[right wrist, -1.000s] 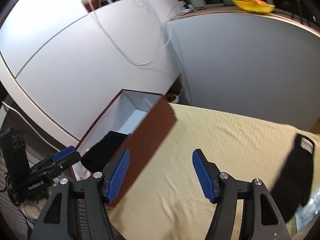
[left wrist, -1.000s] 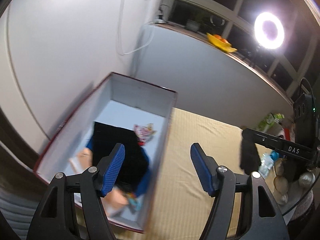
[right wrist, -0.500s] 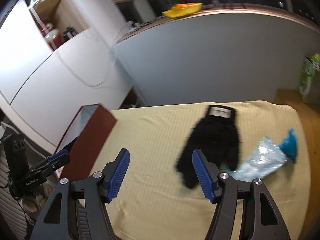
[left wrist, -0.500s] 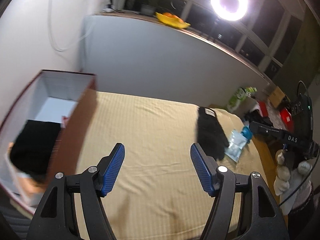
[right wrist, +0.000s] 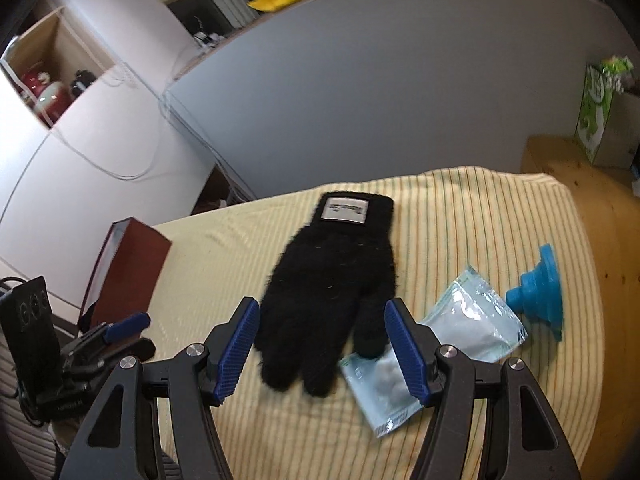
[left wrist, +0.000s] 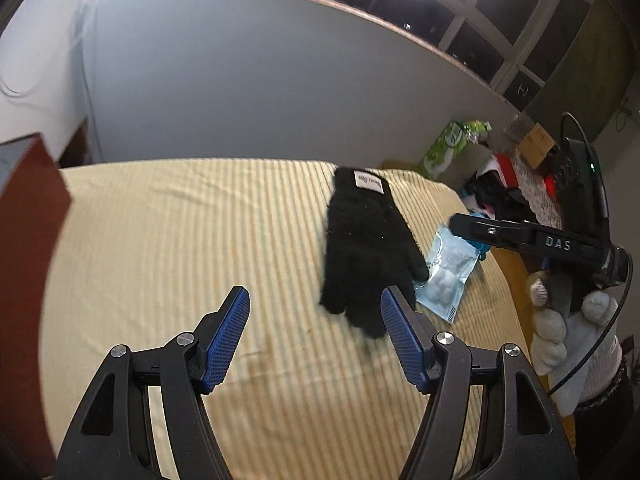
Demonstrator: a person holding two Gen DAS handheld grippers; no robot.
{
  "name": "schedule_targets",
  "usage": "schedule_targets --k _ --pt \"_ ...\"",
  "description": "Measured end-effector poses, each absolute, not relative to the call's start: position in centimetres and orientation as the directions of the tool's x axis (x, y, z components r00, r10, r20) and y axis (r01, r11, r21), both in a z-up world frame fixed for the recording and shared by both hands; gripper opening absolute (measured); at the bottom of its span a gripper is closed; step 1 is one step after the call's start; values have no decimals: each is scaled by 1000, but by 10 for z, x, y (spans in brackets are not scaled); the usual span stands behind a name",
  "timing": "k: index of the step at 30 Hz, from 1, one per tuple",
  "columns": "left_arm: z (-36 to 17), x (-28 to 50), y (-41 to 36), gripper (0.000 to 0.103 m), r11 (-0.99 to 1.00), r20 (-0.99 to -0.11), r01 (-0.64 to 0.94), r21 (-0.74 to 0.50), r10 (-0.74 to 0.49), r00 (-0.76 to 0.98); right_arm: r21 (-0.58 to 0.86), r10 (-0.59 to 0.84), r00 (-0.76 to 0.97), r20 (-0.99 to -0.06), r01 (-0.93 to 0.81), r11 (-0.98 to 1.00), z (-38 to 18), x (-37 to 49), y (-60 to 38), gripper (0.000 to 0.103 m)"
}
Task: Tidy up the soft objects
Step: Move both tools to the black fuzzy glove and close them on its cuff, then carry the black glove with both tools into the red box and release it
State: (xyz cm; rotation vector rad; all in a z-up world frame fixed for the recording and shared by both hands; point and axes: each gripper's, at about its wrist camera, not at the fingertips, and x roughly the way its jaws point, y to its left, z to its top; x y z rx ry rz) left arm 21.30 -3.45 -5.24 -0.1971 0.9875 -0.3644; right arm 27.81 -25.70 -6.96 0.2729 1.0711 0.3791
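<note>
- Both grippers hang over the yellow striped cloth [left wrist: 168,240], angled down at it, and neither one has anything in it.
- The left gripper [left wrist: 314,338] has its blue pads spread apart, with only bare cloth showing in the gap.
- The right gripper [right wrist: 320,346] is parted too. From its own camera the fingers of the black fuzzy glove [right wrist: 332,292] appear in the gap between its pads, but the pads are not pressing on it.
- That glove lies flat on the cloth, its cuff with a white label pointing toward the grey wall [left wrist: 260,80] and its fingers toward the grippers.
- The thumb tip of the glove rests on a clear plastic packet [right wrist: 460,332] that holds white balls, cotton balls by the look of them.
- Just beyond the packet, near the cloth's edge, there's a blue ridged piece [right wrist: 538,290] lying on its side.
- The red-brown box [right wrist: 124,264] stands at the left end of the cloth, well apart from the glove. Its inside can't be seen from here.
- In the left camera's view the right gripper comes in from the right, gripped by a hand in a pale knitted glove [left wrist: 568,332].
- A green and white pack [right wrist: 596,120] stands on the wooden surface [right wrist: 592,208] past the cloth.
</note>
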Motion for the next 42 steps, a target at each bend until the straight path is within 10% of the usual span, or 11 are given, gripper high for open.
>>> schedule_targets --k 28,35,42 --pt "-110 264 -96 59 910 -829 273 -314 -402 388 386 411 303 -859 -143 911 -136 329 -238 61" --pt "-113 263 -103 25 906 -830 284 -313 -407 382 399 424 296 -856 -145 905 -137 328 -236 30" --pt "-106 263 -108 16 900 -815 277 -337 -426 393 420 434 316 -844 -114 900 -133 325 -246 9"
